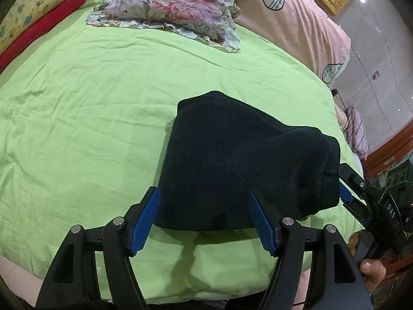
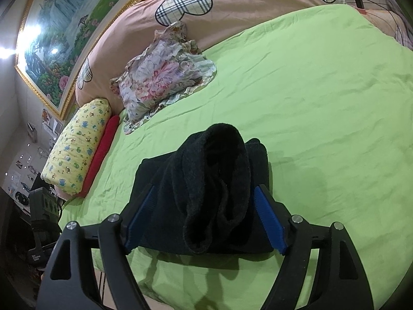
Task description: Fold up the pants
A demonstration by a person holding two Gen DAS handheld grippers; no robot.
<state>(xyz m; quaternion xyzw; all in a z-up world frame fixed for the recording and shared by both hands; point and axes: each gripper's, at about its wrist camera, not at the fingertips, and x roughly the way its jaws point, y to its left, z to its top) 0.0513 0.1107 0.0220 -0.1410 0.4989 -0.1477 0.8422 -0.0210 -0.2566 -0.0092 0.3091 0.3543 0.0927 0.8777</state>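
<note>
Across the green sheet (image 1: pixel 90 108) lies open room toward its far edge, where the floral pillow (image 1: pixel 178 7) and pink quilt (image 1: pixel 296 25) block passage.

Black folded pants (image 2: pixel 204 196) lie on the green sheet (image 2: pixel 322 103) between the right gripper's (image 2: pixel 204 217) spread jaws; floral pillow (image 2: pixel 160 82) at eleven o'clock.

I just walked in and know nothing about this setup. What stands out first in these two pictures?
A dark bundle of black pants sits folded on a bright green bedsheet, right in front of both cameras. Each view is framed by a black gripper with blue pads: the left gripper and the right gripper, both with jaws spread beside the bundle. Farther back lie a floral pillow and a pink quilt with plaid hearts.
</note>
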